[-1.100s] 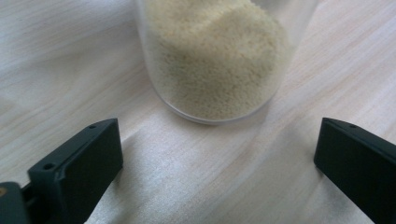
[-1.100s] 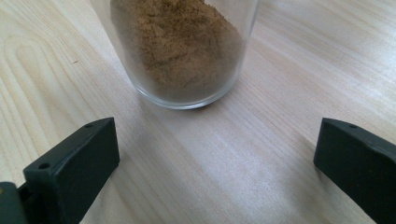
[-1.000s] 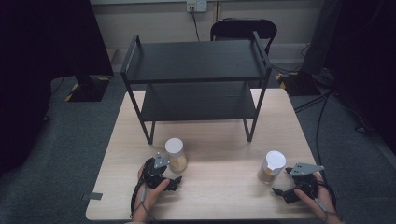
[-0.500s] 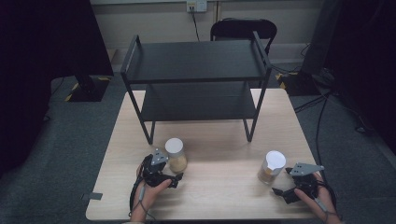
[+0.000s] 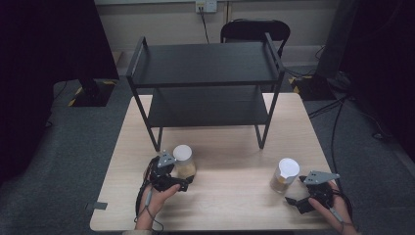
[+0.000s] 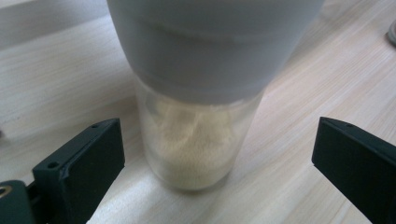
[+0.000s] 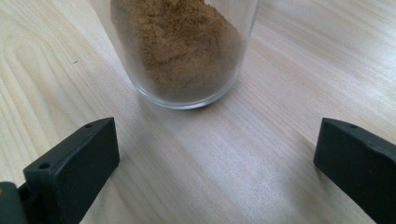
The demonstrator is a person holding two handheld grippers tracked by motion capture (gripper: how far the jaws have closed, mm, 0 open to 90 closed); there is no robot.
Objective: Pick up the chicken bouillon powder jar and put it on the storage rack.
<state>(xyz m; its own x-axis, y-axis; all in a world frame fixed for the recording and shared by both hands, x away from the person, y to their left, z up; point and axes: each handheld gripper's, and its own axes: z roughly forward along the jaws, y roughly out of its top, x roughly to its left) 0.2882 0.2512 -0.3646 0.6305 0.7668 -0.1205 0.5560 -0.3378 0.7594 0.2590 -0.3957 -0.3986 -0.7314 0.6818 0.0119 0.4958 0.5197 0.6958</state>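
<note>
Pale-powder jar (image 6: pixel 198 116) stands upright on the table (image 5: pixel 230 196), between our left gripper's (image 6: pixel 215 163) spread jaws. Our right gripper (image 7: pixel 215 163), also spread, sits just short of the brown-powder jar (image 7: pixel 180 51). Left is nearer.

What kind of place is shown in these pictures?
Probably a lab or recording room: a wooden table holding a bare black shelf rack, cables on grey carpet, and dark curtains at the sides.
</note>
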